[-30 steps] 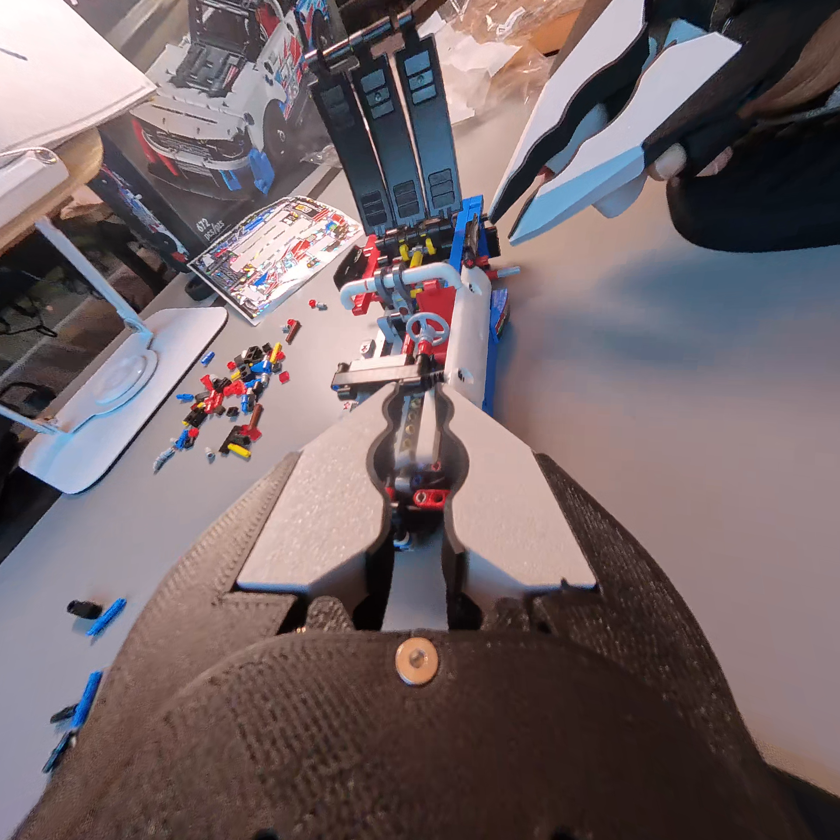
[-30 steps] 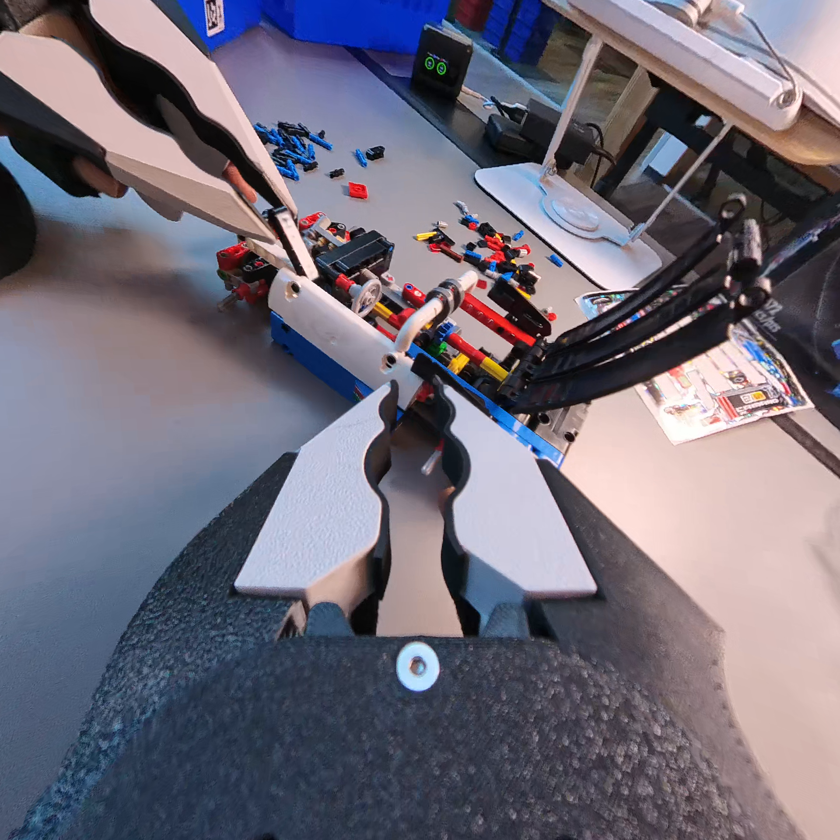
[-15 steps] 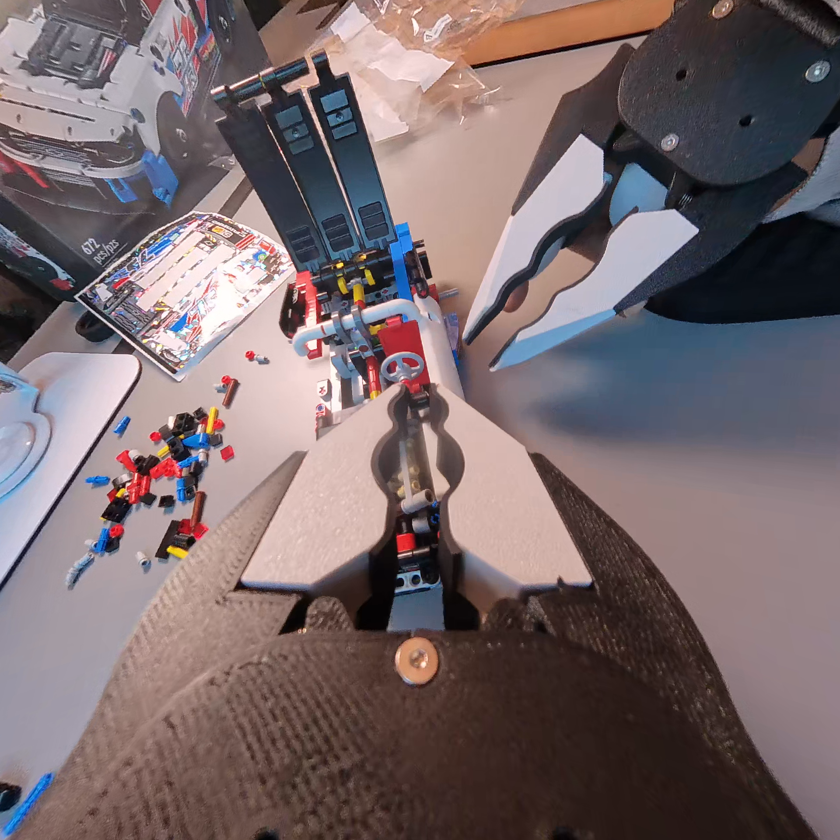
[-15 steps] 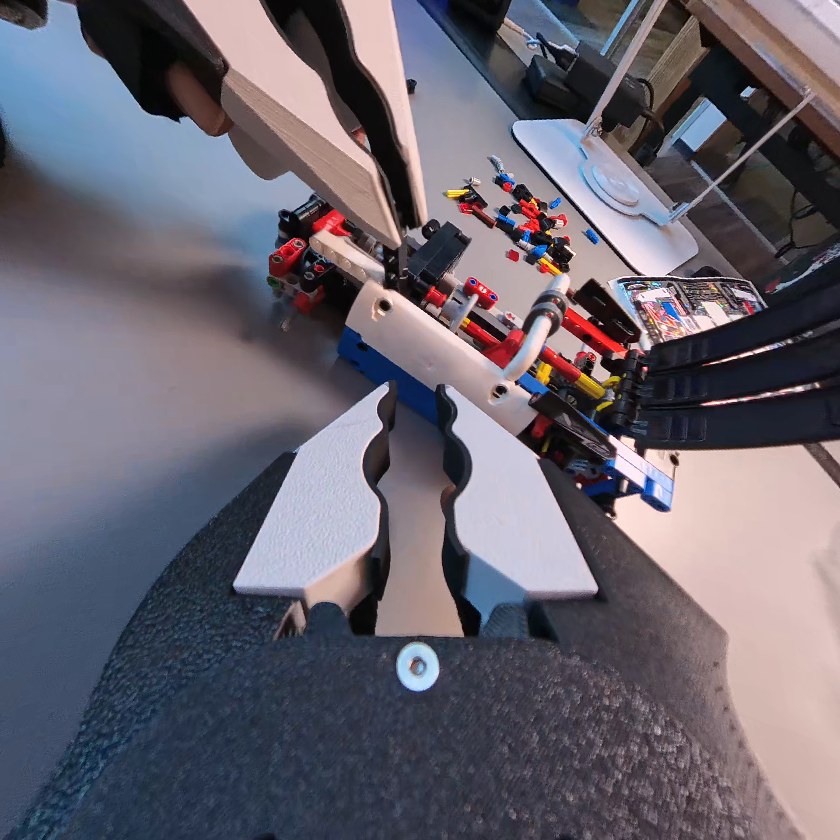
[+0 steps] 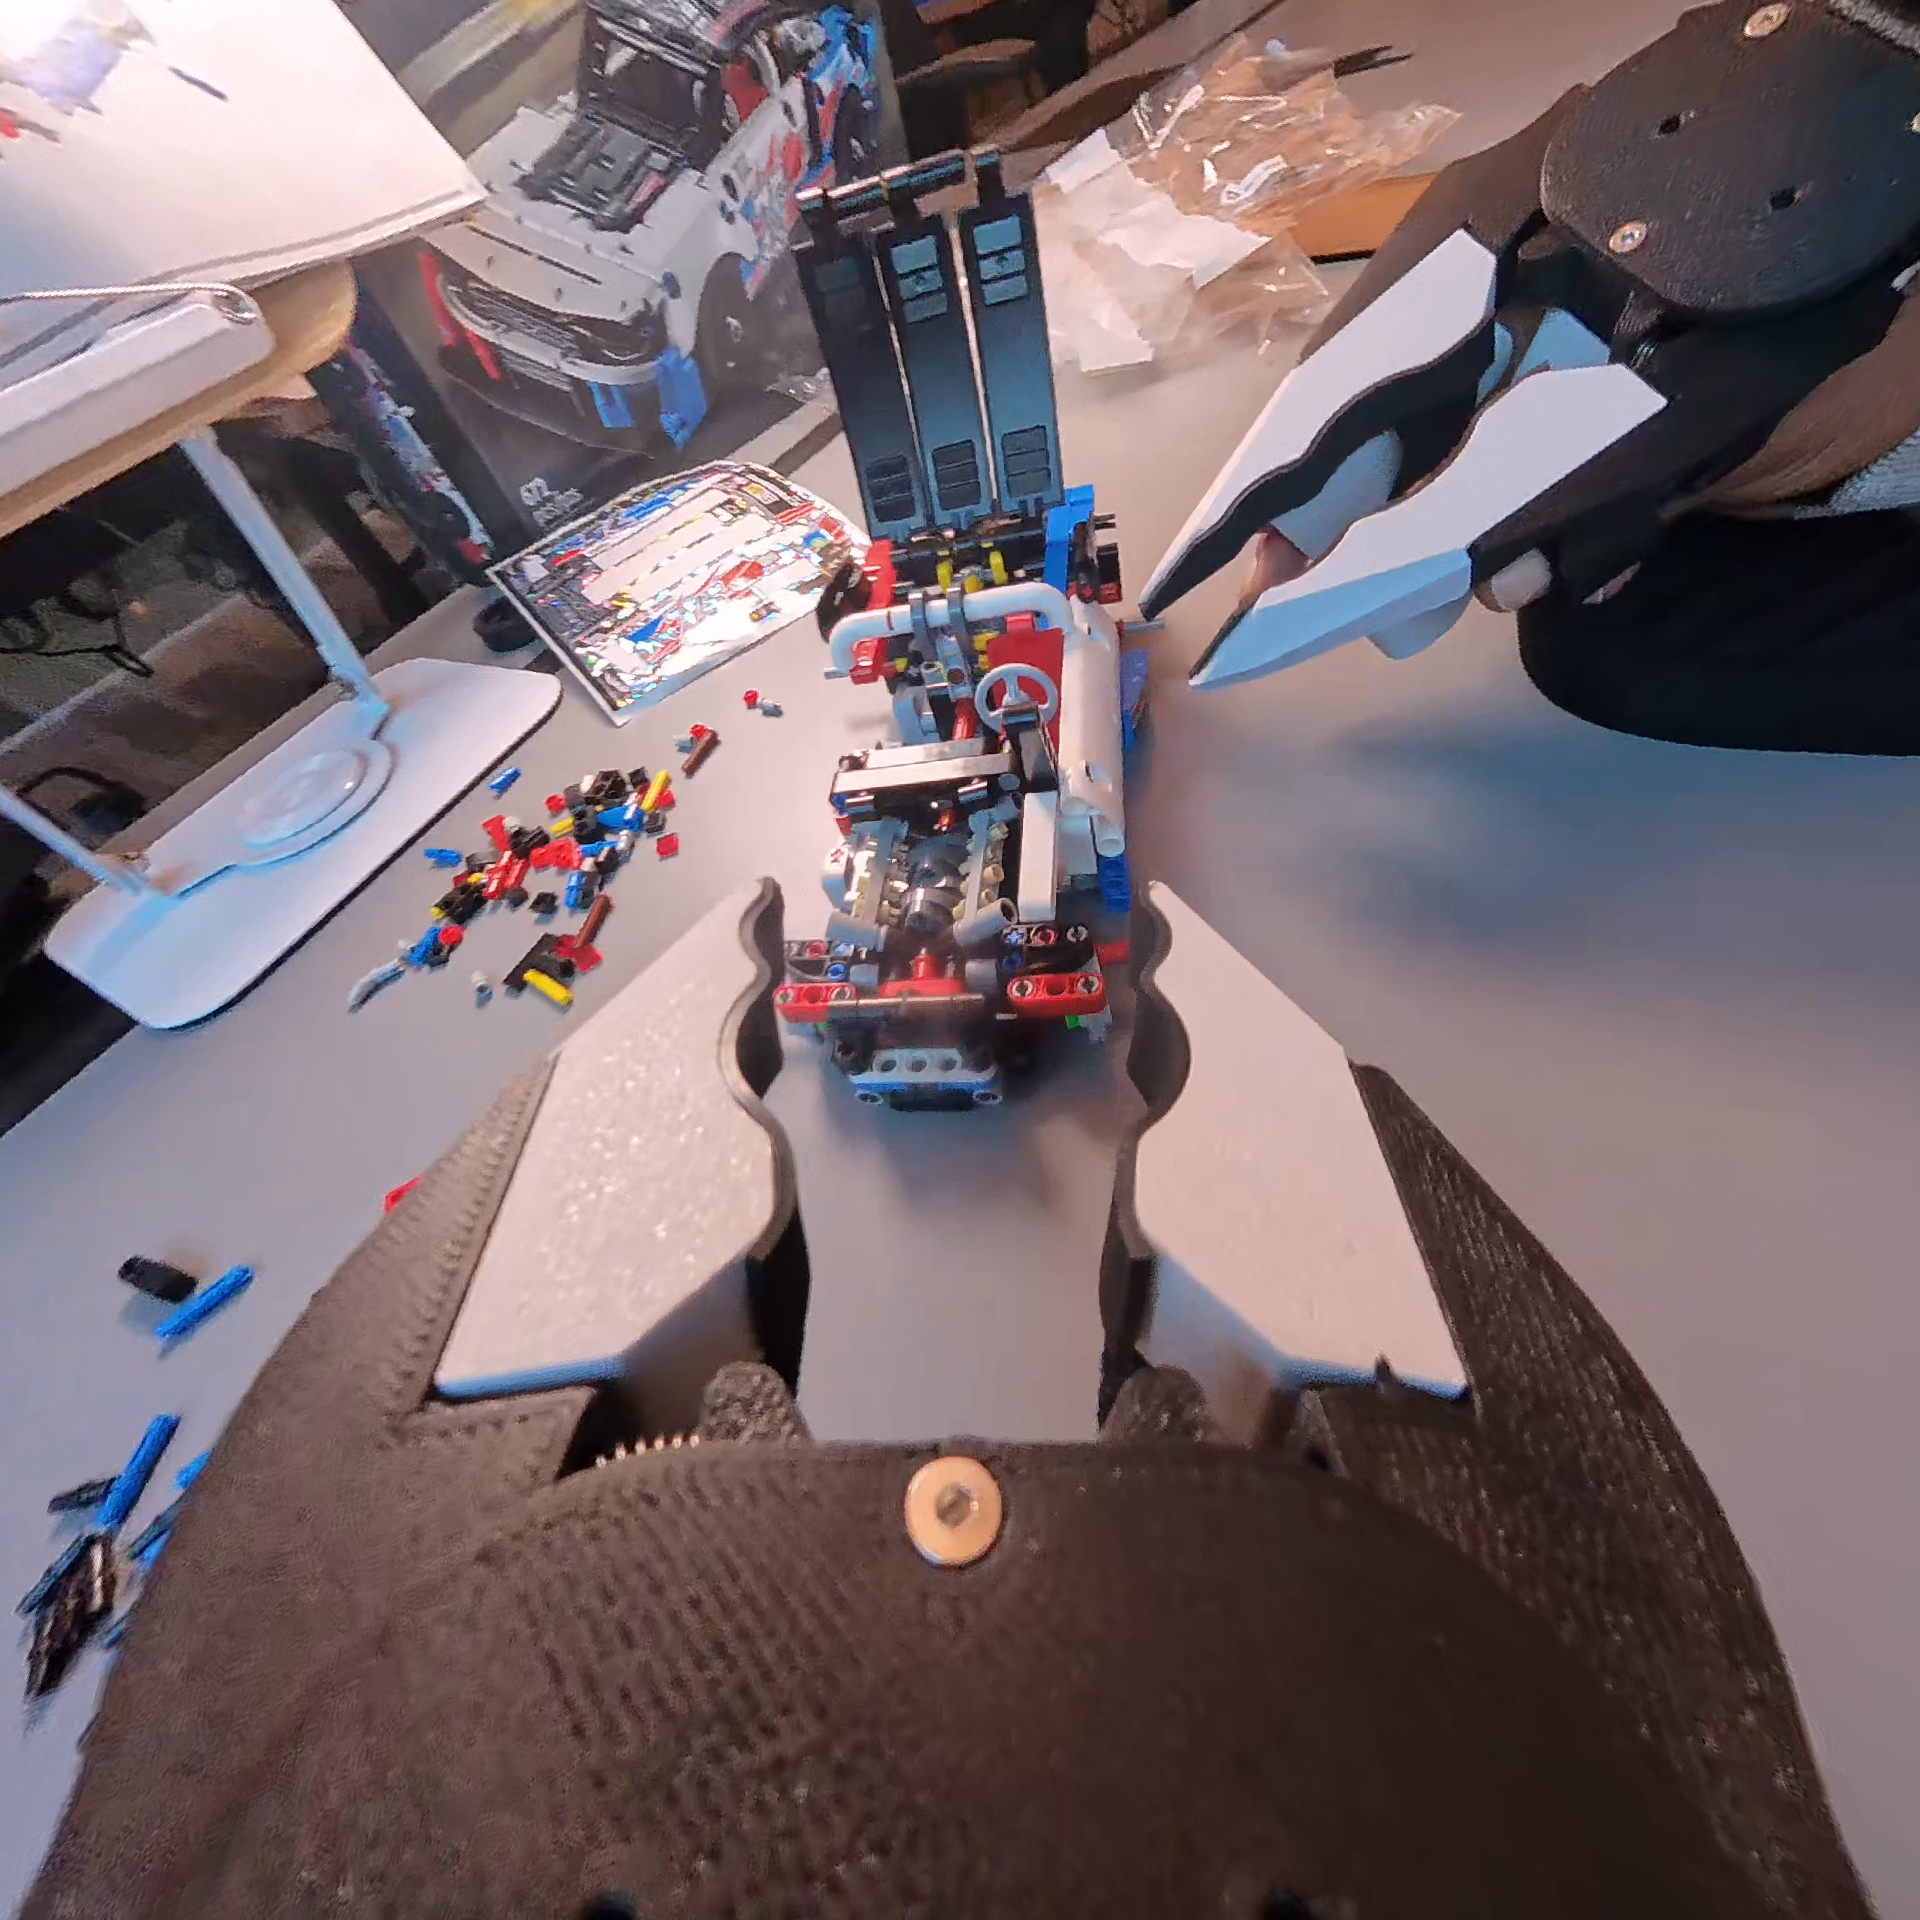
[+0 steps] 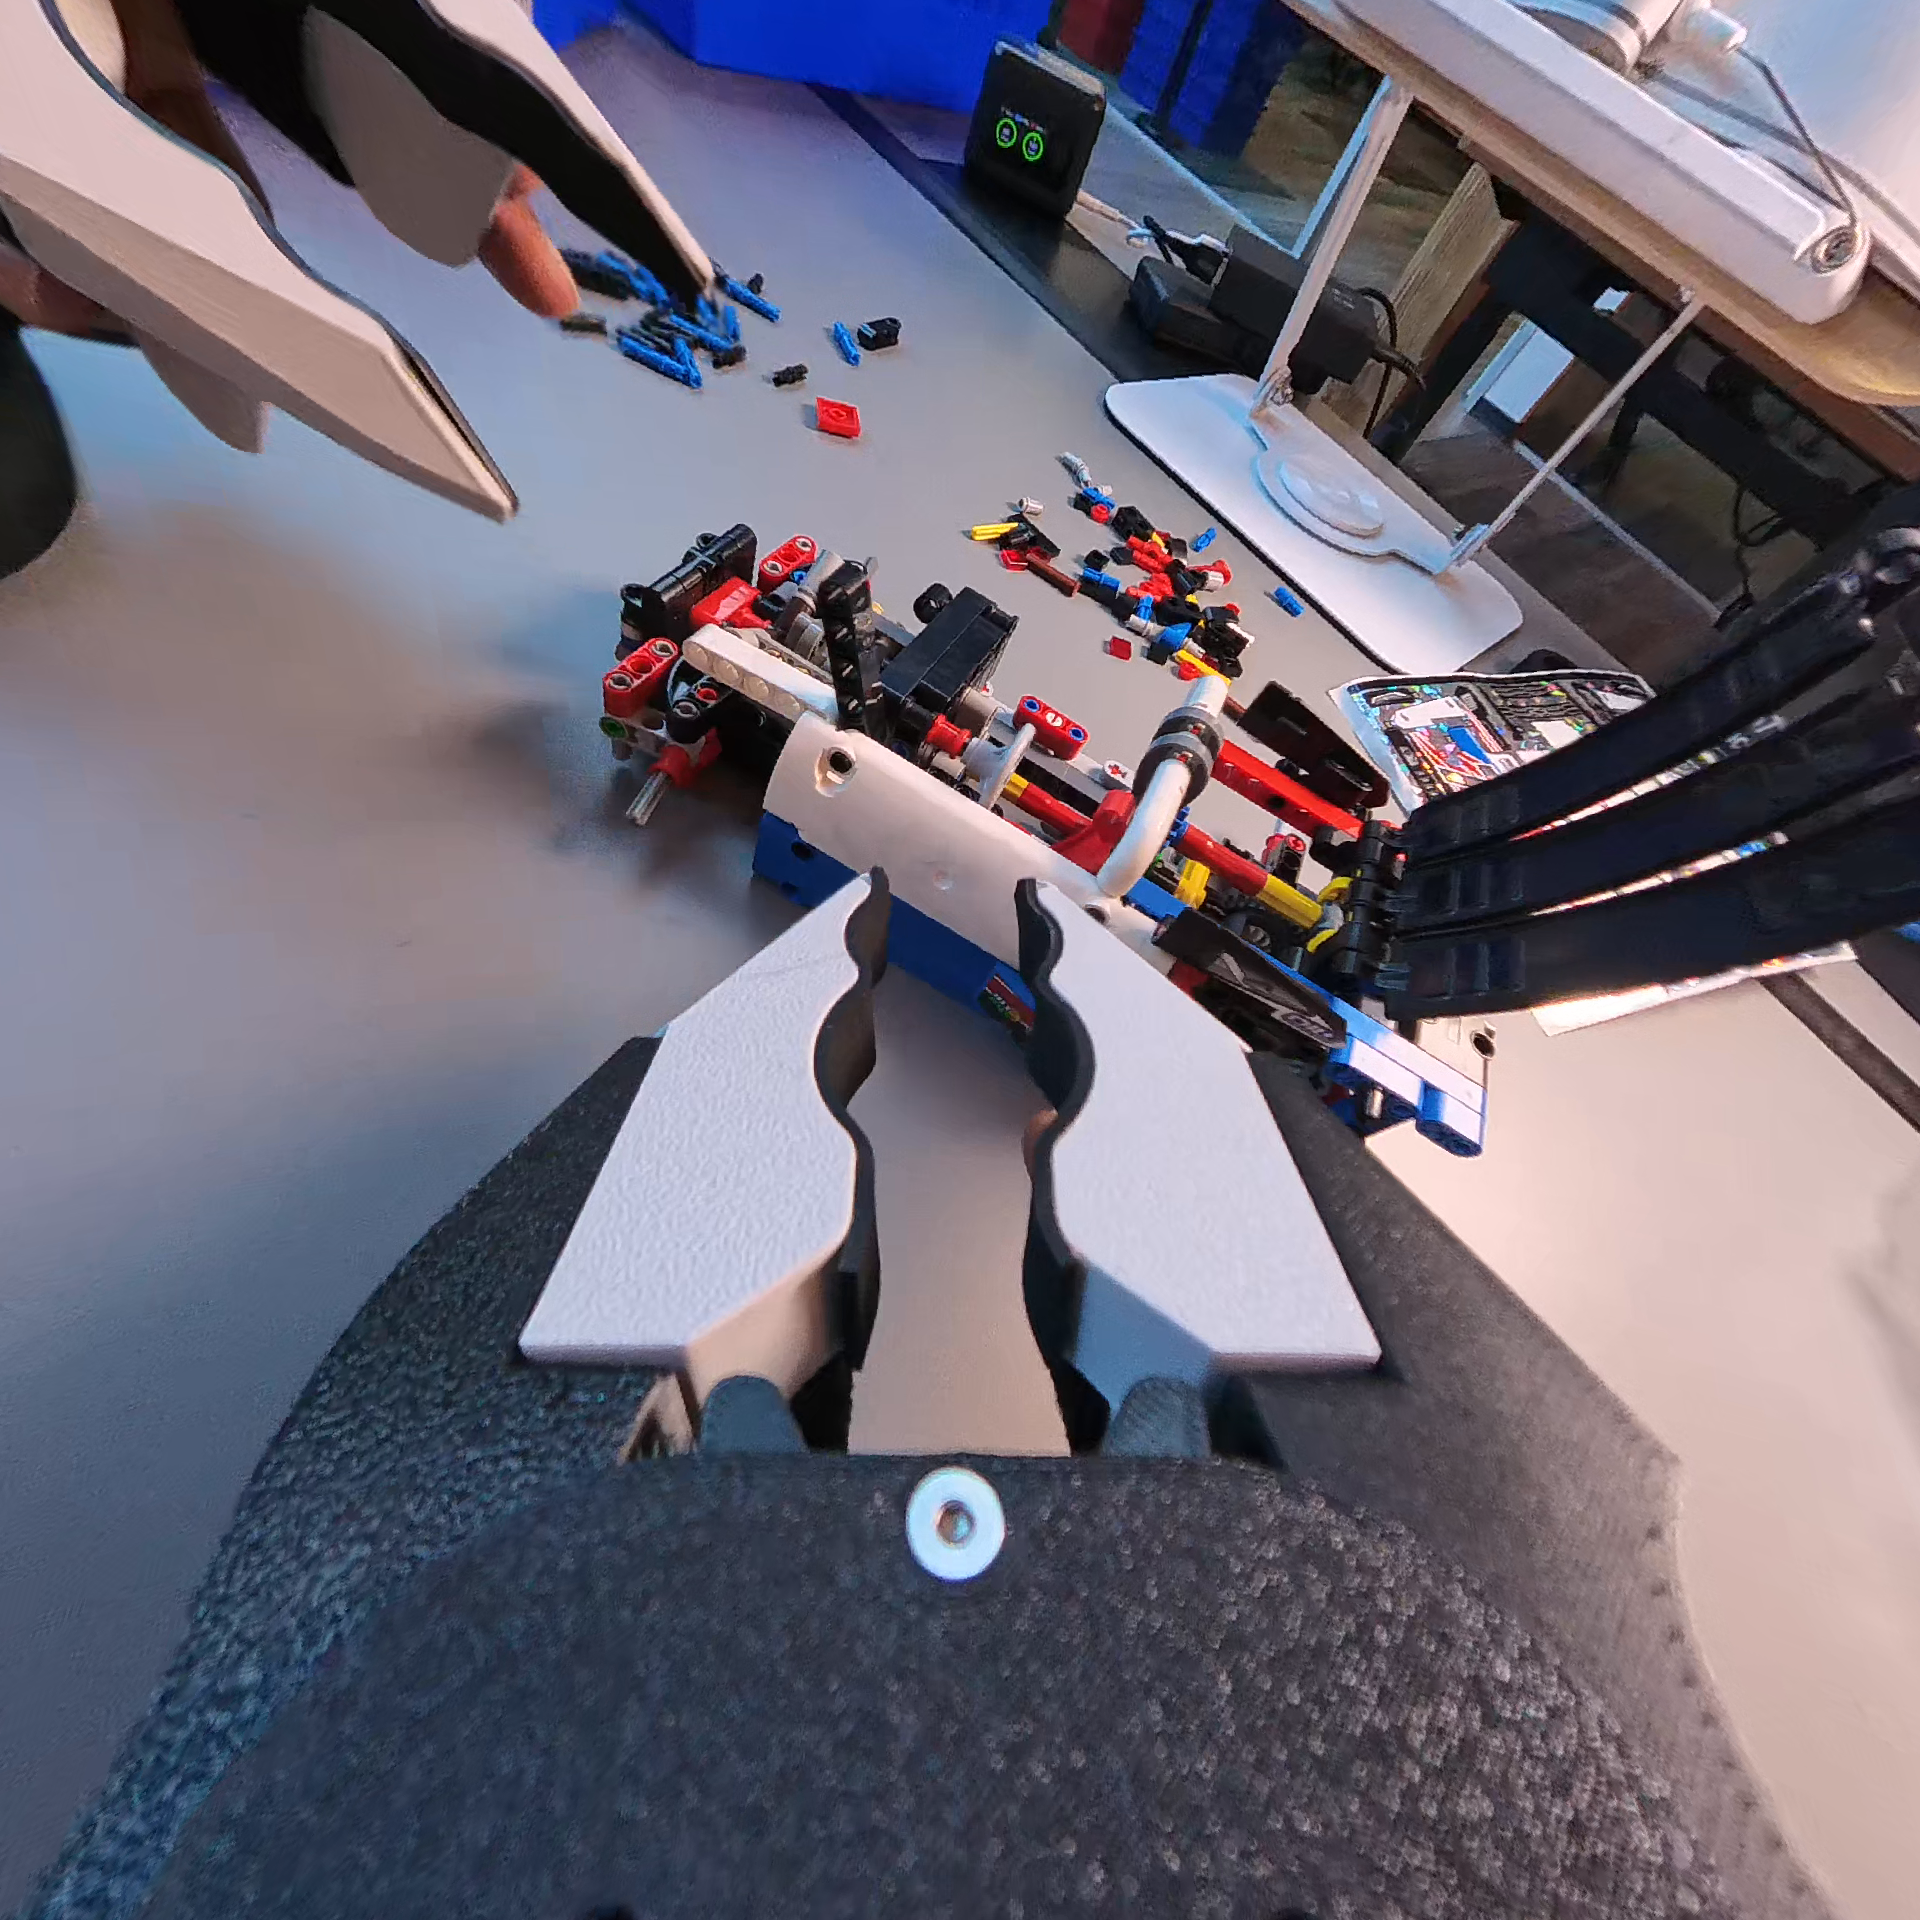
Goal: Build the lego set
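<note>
The part-built lego car [image 5: 966,790] rests on the grey table, with a white side panel, blue base, red beams and three long black panels [image 5: 935,343] raised at its far end. My left gripper [image 5: 956,904] is open and empty, its fingers either side of the car's near end without touching it. My right gripper [image 6: 948,888] is open a little and empty, its tips just at the car's white side panel [image 6: 914,821]. The right gripper also shows in the left wrist view [image 5: 1179,644], beside the car's right side. The left gripper shows in the right wrist view [image 6: 608,395], above the car's front.
A pile of small loose parts [image 5: 561,862] lies left of the car. Blue pins [image 6: 675,332] and a red tile [image 6: 837,418] lie farther off. A sticker sheet [image 5: 675,582], a white lamp base [image 5: 291,821], the set's box [image 5: 644,260] and plastic bags [image 5: 1226,208] ring the table. The left tips stand about 15 centimetres off the red tile [image 6: 837,418].
My left gripper was shut on the car's front end; it has opened, let go and pulled back. The right gripper has stayed by the car's side.
</note>
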`<state>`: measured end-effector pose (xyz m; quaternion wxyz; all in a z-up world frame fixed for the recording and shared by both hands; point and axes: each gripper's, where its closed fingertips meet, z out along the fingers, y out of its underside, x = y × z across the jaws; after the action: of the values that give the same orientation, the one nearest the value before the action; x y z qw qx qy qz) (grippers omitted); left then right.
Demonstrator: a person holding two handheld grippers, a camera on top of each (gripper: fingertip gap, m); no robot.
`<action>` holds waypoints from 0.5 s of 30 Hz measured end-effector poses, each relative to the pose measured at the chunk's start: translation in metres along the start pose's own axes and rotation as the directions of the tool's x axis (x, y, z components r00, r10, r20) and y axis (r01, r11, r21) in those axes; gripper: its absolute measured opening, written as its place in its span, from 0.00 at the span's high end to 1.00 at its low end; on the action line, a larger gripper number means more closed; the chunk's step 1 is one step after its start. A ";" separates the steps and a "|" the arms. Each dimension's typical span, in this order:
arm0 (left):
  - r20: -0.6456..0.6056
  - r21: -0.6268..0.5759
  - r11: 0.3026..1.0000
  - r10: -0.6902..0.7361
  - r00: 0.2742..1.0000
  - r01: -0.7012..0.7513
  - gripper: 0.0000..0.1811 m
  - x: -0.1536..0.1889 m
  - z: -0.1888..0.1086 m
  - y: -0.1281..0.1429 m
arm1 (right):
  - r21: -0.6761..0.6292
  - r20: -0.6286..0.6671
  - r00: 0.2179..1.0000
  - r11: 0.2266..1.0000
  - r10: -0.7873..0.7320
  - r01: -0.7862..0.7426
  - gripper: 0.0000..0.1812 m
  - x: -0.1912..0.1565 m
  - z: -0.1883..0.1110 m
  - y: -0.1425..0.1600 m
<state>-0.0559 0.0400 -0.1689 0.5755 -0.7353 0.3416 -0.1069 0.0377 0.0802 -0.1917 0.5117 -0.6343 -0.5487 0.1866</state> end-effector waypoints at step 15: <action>0.068 0.038 0.996 -0.077 0.995 0.075 0.63 -0.008 -0.016 0.003 | 0.025 -0.060 0.998 0.999 0.022 -0.020 0.90 0.009 0.003 -0.006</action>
<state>-0.0713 0.0323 -0.1650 0.5954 -0.7407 0.2913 -0.1093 0.0351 0.0888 -0.1854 0.5336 -0.6391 -0.5241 0.1793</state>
